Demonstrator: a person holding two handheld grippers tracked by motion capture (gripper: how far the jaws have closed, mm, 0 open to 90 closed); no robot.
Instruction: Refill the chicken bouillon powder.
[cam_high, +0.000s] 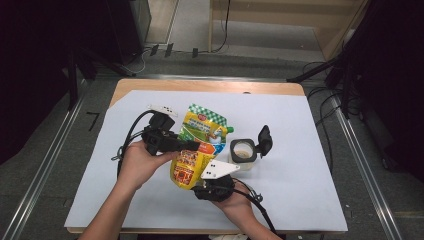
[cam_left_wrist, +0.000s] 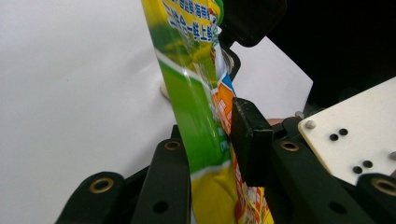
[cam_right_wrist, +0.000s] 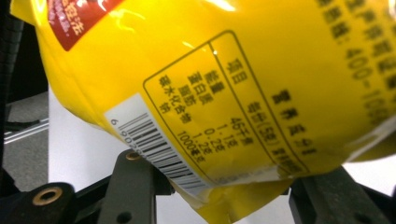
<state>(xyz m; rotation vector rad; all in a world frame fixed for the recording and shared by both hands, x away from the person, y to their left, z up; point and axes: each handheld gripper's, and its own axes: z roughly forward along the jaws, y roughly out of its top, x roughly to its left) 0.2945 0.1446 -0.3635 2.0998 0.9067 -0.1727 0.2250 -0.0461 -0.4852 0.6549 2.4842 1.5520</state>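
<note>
A yellow and green spout pouch (cam_high: 200, 135) hangs tilted over the white sheet, its green cap (cam_high: 230, 129) close to a small clear jar (cam_high: 243, 151). The jar's black flip lid (cam_high: 264, 140) stands open. My left gripper (cam_high: 192, 146) comes in from the left and is shut on the pouch's middle (cam_left_wrist: 196, 107), which its jaws pinch (cam_left_wrist: 210, 140). My right gripper (cam_high: 209, 179) sits under the pouch's bottom end. Its jaws (cam_right_wrist: 233, 186) press on either side of the bulging yellow base (cam_right_wrist: 233, 93), near the barcode.
The white sheet (cam_high: 300, 165) covers most of the wooden table (cam_high: 200, 85). Cables trail from both grippers across the sheet toward the near edge. Dark stands and floor cables surround the table at the back and right.
</note>
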